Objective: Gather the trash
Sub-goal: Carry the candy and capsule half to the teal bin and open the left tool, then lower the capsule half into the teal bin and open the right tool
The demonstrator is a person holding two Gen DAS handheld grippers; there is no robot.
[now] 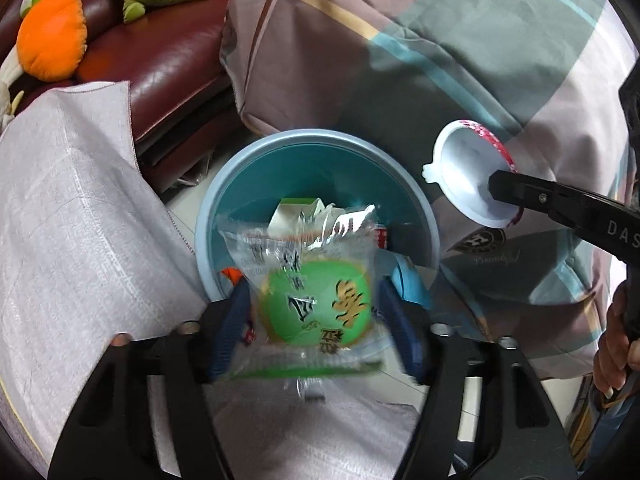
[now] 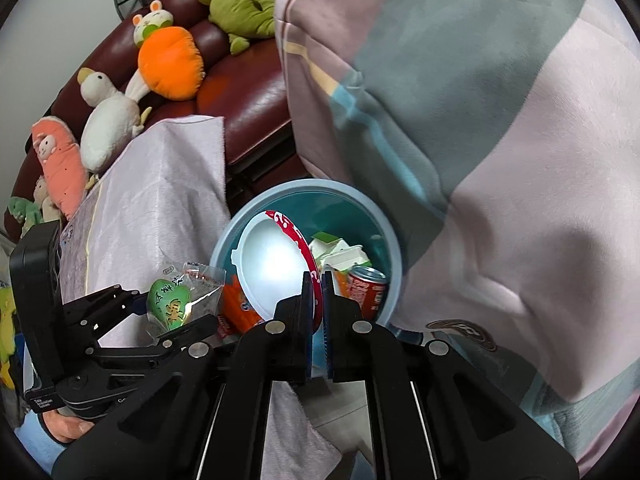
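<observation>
Both grippers over the blue bin [image 1: 320, 140], centre frame, already holding cartons and a red can [image 2: 366, 286]. Left gripper [image 1: 316, 320] has its jaws spread wide; the green snack wrapper [image 1: 316, 304] sits between them, blurred, pads not pressing as far as I can tell — looks let go above the rim. Right gripper [image 2: 318, 280] is pinched tight on the edge of a white lid [image 2: 276, 264] w/ red trim, over the bin mouth. Risk: wrapper's light, could drift onto the grey cloth [image 1: 80, 208] at left instead of in. Lid is wide & tilted, may catch the rim if released off-centre.
</observation>
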